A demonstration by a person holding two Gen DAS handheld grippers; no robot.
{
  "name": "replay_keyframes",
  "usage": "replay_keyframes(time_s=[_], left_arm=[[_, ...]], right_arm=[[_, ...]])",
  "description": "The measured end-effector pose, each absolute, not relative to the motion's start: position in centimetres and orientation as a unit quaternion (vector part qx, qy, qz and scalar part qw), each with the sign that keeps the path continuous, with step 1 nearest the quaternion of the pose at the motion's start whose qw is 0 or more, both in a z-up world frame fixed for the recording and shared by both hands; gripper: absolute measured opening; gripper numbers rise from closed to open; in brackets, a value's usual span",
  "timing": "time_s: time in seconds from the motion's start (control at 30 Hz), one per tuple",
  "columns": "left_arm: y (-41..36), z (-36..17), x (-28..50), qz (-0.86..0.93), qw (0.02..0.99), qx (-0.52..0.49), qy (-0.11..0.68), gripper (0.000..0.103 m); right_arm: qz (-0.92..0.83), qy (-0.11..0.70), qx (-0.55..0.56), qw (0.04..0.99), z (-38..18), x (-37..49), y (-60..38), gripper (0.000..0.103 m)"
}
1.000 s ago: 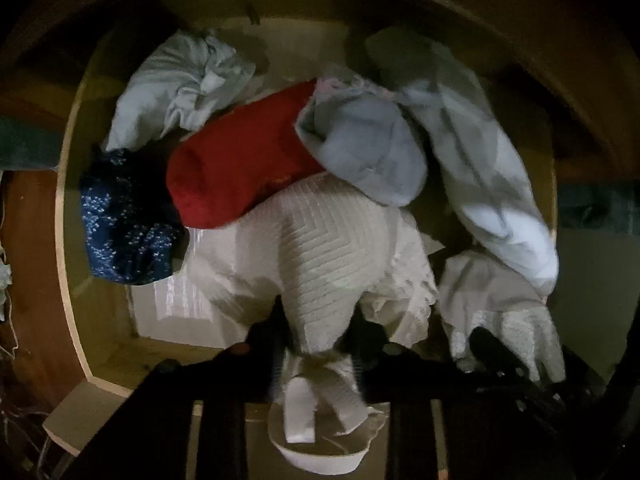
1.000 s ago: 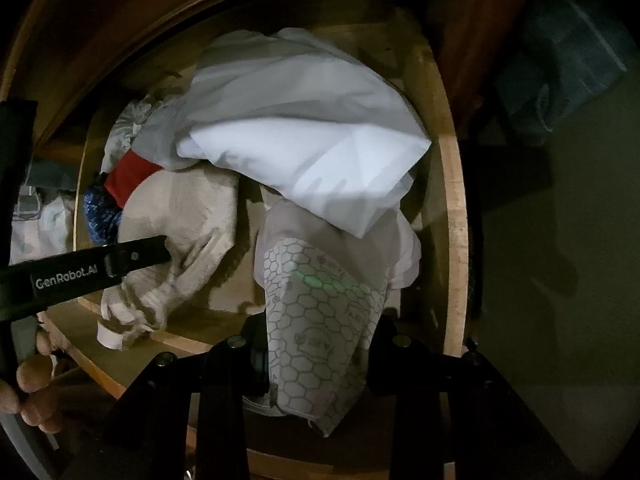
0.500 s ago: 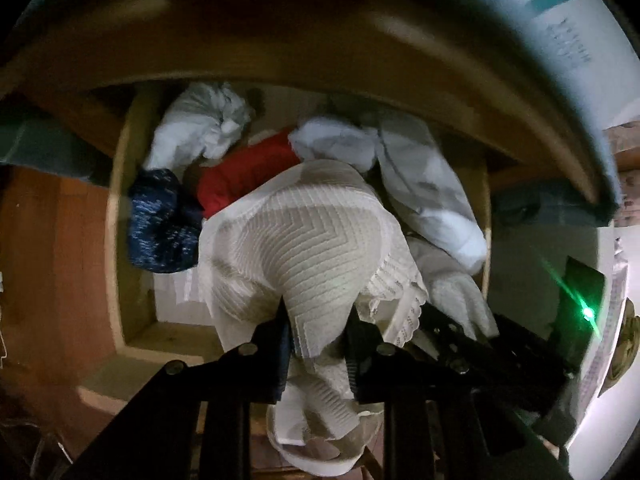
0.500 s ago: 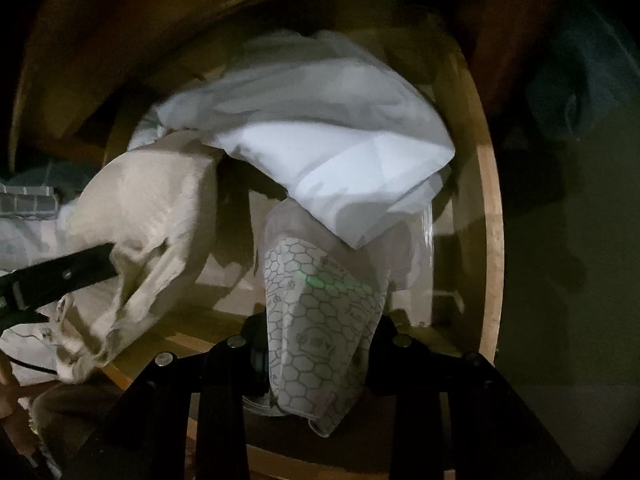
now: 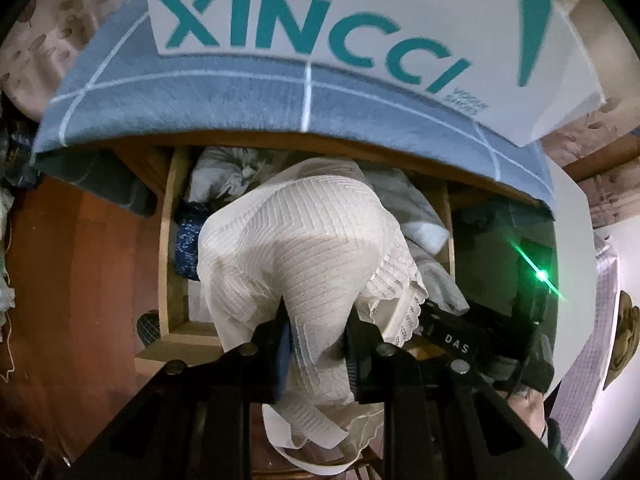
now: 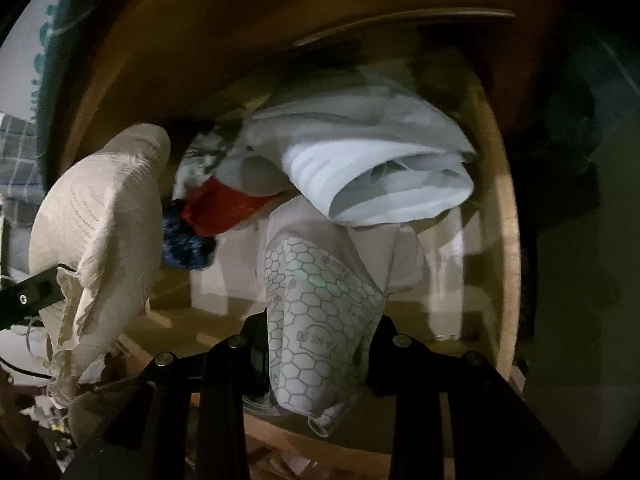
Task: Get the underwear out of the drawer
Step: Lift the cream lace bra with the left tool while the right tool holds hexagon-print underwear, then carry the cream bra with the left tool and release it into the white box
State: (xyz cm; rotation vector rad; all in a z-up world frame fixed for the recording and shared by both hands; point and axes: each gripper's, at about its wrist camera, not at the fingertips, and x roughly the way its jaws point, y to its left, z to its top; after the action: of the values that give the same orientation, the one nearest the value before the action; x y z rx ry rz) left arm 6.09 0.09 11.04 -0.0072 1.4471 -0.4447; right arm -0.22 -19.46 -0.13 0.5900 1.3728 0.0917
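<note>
left wrist: left gripper point(image 5: 316, 334) is pinched on the cream ribbed underwear point(image 5: 304, 240), which hangs above the open drawer point(image 5: 166, 240), its lace edge loose on the right. lift straight up until the trailing waistband clears the drawer front, then swing out.

right wrist: right gripper point(image 6: 318, 354) is clamped on the hexagon-print underwear point(image 6: 320, 300), whose far end lies under the white folded garment point(image 6: 384, 184) in the drawer point(image 6: 500, 216). pull slowly toward the front so the pile isn't dragged along.
</note>
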Motion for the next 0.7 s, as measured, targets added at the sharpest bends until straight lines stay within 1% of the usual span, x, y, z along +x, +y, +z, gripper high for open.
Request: replay_keyframes(time_s=[0.23,0.43,0.5,0.57,0.7], left_arm=[[0.3,13.2,5.5,-0.211,0.737,0.005,0.642,0.023],[0.4,16.5,3.9,-0.221,0.751,0.016,0.622,0.023],[0.5,17.6,3.4,-0.228,0.754,0.017,0.615,0.023],[0.6,18.5,3.2,-0.232,0.759,0.019,0.608,0.023],[0.7,21.2,2.5,-0.244,0.771,0.021,0.588,0.023]], right_arm=[[0.085,0.605,0.285,0.738,1.3,-0.2,-19.0,0.03],[0.106,0.588,0.289,0.748,2.1,-0.4,-18.6,0.03],[0.1,0.58,0.266,0.763,2.7,-0.3,-18.1,0.03],[0.08,0.589,0.239,0.768,2.6,-0.3,-17.8,0.03],[0.039,0.623,0.213,0.752,0.8,-0.3,-18.0,0.03]])
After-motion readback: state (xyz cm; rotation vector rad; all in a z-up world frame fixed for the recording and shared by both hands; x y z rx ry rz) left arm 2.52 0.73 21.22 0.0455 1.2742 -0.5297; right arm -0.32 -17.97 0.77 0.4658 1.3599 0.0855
